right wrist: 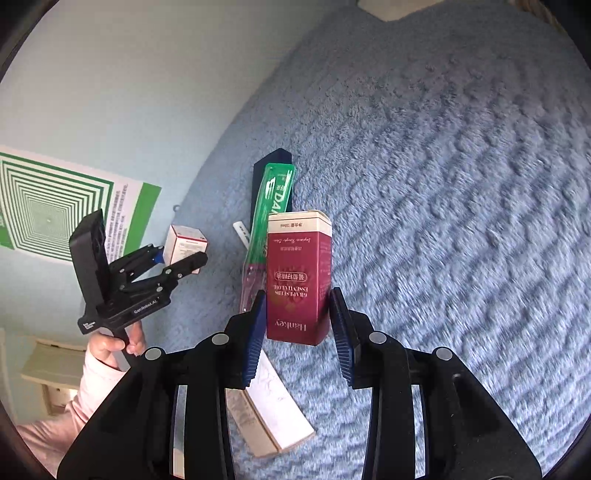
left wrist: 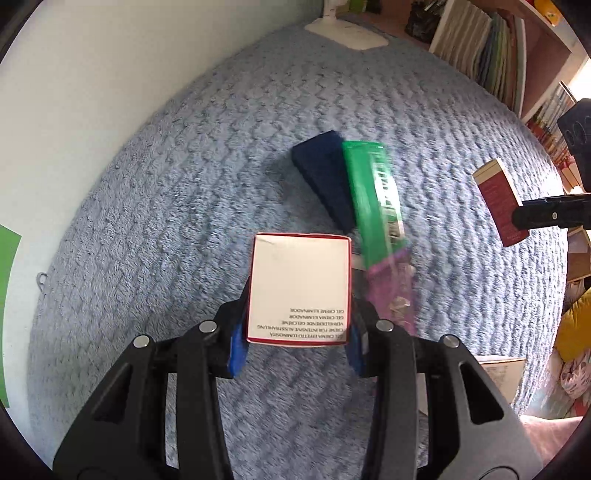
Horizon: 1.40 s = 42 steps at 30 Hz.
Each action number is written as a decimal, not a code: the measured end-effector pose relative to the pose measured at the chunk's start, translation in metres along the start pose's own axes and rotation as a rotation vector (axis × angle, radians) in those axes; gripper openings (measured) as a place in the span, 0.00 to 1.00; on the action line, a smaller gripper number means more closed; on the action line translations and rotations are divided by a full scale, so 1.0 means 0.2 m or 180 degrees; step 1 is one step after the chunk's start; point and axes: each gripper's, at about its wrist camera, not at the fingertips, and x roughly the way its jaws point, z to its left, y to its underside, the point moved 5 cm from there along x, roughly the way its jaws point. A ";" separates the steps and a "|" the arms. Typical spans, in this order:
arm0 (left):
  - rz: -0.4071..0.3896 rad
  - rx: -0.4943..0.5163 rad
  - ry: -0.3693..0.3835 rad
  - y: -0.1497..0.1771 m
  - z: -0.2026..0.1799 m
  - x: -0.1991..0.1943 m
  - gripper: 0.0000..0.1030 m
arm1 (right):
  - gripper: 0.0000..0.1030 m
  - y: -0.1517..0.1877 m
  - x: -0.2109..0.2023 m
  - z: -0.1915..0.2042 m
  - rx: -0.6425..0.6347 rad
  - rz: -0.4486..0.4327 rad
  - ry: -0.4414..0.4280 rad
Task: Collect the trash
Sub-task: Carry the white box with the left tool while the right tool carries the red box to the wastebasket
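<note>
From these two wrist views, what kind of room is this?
Probably a bedroom or a child's room at home: a fluffy blue blanket covers what looks like a bed against a pale wall, a wooden bookshelf packed with books stands beside it, and a white lamp base sits at the far end.

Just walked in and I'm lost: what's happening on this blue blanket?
A person is clearing trash off the blue blanket with a handheld gripper in each hand. The left gripper is shut on a small white box with red edges, lifted clear of the blanket. The right gripper holds a dark red carton. Still lying on the blanket are a green toothbrush pack, a dark blue box beside it and a flat white box.
</note>
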 end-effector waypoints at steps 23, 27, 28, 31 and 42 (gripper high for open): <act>-0.0144 0.0718 0.0178 -0.02 -1.03 -0.24 0.38 | 0.34 0.57 -0.91 -0.43 0.0287 -0.0597 -0.0112; -0.0153 0.0925 0.0238 -0.04 -1.23 -0.24 0.38 | 0.34 0.71 -1.08 -0.55 0.0410 -0.0750 -0.0100; -0.0154 0.0972 0.0259 -0.04 -1.27 -0.23 0.38 | 0.34 0.74 -1.13 -0.58 0.0451 -0.0794 -0.0089; -0.0152 0.1147 0.0330 -0.04 -1.44 -0.23 0.38 | 0.34 0.85 -1.21 -0.63 0.0582 -0.0917 -0.0066; -0.0058 0.1725 0.0632 0.02 -1.97 -0.18 0.38 | 0.34 1.22 -1.50 -0.83 0.1042 -0.1385 0.0004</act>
